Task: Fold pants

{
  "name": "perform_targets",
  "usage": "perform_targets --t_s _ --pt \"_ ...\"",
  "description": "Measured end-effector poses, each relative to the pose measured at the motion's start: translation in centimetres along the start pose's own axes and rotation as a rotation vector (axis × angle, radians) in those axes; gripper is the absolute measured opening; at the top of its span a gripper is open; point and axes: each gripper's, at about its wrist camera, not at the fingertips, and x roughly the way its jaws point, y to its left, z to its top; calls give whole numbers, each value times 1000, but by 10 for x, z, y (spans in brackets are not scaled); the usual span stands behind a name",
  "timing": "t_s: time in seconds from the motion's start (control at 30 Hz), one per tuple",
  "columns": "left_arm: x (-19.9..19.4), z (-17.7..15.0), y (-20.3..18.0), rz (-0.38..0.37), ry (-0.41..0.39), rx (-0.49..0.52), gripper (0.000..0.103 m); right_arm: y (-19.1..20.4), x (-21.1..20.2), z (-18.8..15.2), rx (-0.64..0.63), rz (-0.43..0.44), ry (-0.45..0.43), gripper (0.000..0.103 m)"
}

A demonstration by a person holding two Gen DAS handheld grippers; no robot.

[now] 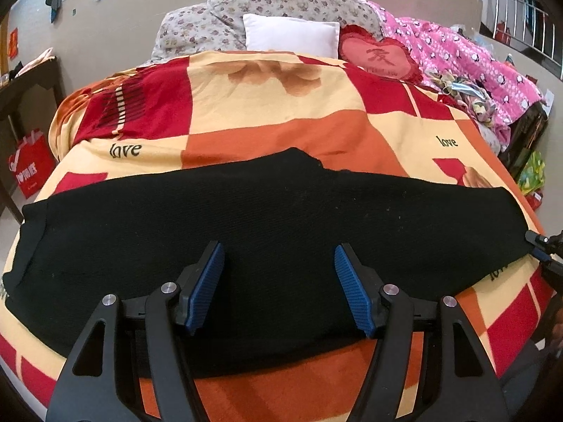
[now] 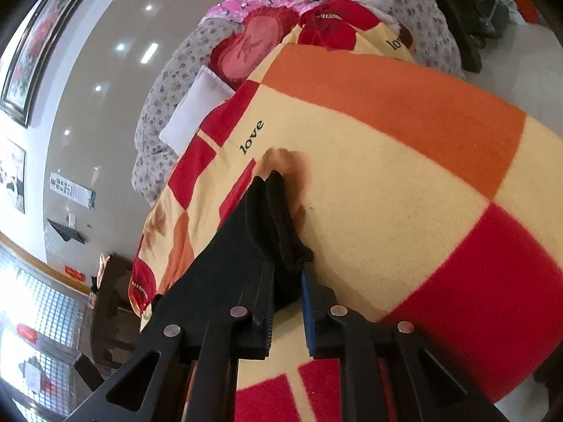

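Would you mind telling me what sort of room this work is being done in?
Most likely a home bedroom: black pants lie on a bed under a checked blanket, with a white pillow and heart cushion at its head.

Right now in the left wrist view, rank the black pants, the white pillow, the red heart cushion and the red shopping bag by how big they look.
1. black pants, by far the largest
2. white pillow
3. red heart cushion, close to the pillow, so that order is unsure
4. red shopping bag, partly cut off by the bed

The pants also lie nearest the camera.
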Motion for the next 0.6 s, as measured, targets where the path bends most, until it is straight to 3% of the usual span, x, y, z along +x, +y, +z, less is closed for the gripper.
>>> perform_targets --t_s 0.2,0.3,0.47,0.6 --pt "2 1 0 -6 10 6 67 2 0 -1 -26 -10 -9 10" --pt "0 3 1 -29 16 4 67 17 -9 -3 -105 6 -42 8" --pt "-7 16 2 -131 44 -9 67 65 -23 -13 -289 108 -96 8" --pt "-24 46 -30 -277 40 53 67 89 -11 -32 -379 157 -76 8"
